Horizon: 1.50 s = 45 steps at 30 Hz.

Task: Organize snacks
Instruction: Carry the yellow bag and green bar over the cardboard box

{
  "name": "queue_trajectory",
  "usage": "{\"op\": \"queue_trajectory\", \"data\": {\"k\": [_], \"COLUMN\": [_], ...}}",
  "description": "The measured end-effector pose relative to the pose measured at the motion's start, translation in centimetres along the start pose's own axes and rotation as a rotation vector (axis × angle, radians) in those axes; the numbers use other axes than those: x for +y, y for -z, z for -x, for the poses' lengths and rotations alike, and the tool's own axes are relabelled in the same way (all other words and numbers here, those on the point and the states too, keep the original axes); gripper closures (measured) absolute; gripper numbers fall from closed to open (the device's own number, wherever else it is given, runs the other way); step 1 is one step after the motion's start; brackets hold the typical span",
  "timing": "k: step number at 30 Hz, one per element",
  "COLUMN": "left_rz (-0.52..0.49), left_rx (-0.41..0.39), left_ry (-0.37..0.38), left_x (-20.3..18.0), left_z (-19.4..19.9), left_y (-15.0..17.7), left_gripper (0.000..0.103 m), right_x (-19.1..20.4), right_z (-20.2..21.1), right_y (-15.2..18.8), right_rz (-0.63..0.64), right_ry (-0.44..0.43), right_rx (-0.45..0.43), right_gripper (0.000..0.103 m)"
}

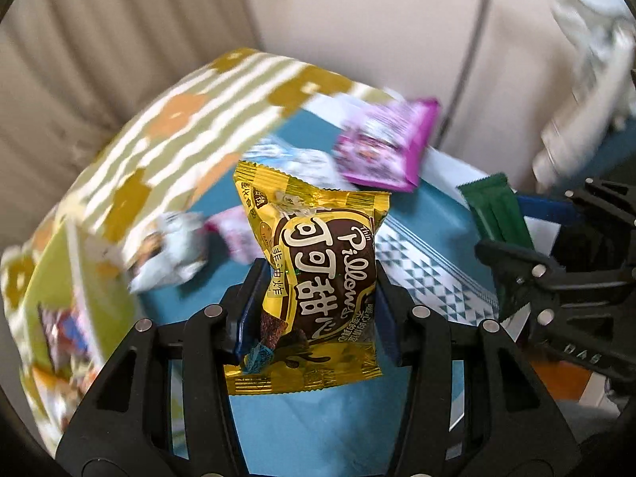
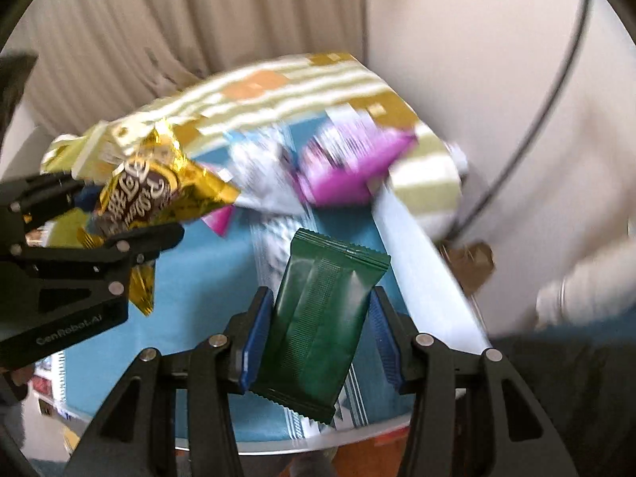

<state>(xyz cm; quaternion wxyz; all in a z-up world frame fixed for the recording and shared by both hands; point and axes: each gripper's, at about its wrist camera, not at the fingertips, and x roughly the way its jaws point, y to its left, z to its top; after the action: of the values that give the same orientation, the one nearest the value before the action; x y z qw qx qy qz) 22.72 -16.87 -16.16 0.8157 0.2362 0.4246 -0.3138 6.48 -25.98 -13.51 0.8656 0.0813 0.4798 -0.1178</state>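
My left gripper (image 1: pixel 314 274) is shut on a gold and brown snack packet (image 1: pixel 314 278), held above the blue tablecloth (image 1: pixel 318 429). It also shows at the left of the right wrist view (image 2: pixel 155 187). My right gripper (image 2: pixel 320 302) is shut on a dark green snack packet (image 2: pixel 318 318), also seen at the right of the left wrist view (image 1: pixel 497 214). A purple packet (image 1: pixel 389 147) and white-blue packets (image 1: pixel 171 250) lie on the cloth by a striped green and gold storage box (image 1: pixel 167 139).
The striped box (image 2: pixel 302 87) stands at the back of the table, with packets inside its left end (image 1: pixel 63 338). A pale curtain (image 2: pixel 179 12) and a wall with a black cable (image 2: pixel 556 91) lie behind. The table's front rim (image 2: pixel 318 443) is near.
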Motion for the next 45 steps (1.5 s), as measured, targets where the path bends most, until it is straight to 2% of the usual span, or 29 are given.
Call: {"op": "queue_trajectory", "data": {"k": [3,9,17,22,26,29,31,32,33,35,40,45], "left_rz": [0.108,0.279,0.451,0.552,0.612,0.634,0.626,0.618,0.612,0.605,0.642,0.672], "left_rx": [-0.027,-0.088,-0.078,-0.046,-0.009,0.021,0.031,0.029,0.019,-0.011,-0.008,-0.013], "left_ry": [-0.051,-0.161,-0.261,-0.272,-0.241,-0.216,-0.203,-0.195,-0.193,-0.18,-0.133,-0.134], "left_x": [2.5,9.5,21.4,28.3,31.9,33.9,34.5,34.7,34.9,35.3,36.4,37.1], "left_z": [2.3,7.0,9.3,8.1,6.7,5.0,4.2,3.8,3.7,3.9,4.3,5.2], "left_y": [0.6,3.0,6.9,8.9,10.3,10.8,10.7,10.6,10.6,10.7,12.1,13.3], "left_gripper": [0.057,0.057,0.057,0.057,0.057,0.056,0.042,0.016,0.001,0.0,0.0,0.0], "right_x": [1.6,8.0,18.6,24.8,29.4,31.1,32.4,32.4,32.6,32.8,33.7,34.6], "right_z": [1.5,2.5,1.2,-0.9,-3.1,-4.0,-5.1,-5.4,-5.9,-6.8,-7.8,-8.7], "right_y": [-2.9,-7.6,-12.5,-15.4,-17.0,-17.5,-17.8,-17.8,-17.9,-18.0,-18.4,-18.8], "right_rz": [0.098,0.268,0.385,0.379,0.397,0.414,0.413,0.41,0.404,0.39,0.375,0.384], "right_ry": [-0.058,-0.192,-0.367,-0.422,-0.431,-0.421,-0.415,-0.412,-0.408,-0.4,-0.384,-0.39], "right_rx": [-0.053,-0.11,-0.172,-0.169,-0.132,-0.113,-0.096,-0.092,-0.084,-0.067,-0.039,-0.025], "right_gripper": [0.058,0.058,0.058,0.058,0.058,0.058,0.058,0.058,0.058,0.058,0.058,0.058]}}
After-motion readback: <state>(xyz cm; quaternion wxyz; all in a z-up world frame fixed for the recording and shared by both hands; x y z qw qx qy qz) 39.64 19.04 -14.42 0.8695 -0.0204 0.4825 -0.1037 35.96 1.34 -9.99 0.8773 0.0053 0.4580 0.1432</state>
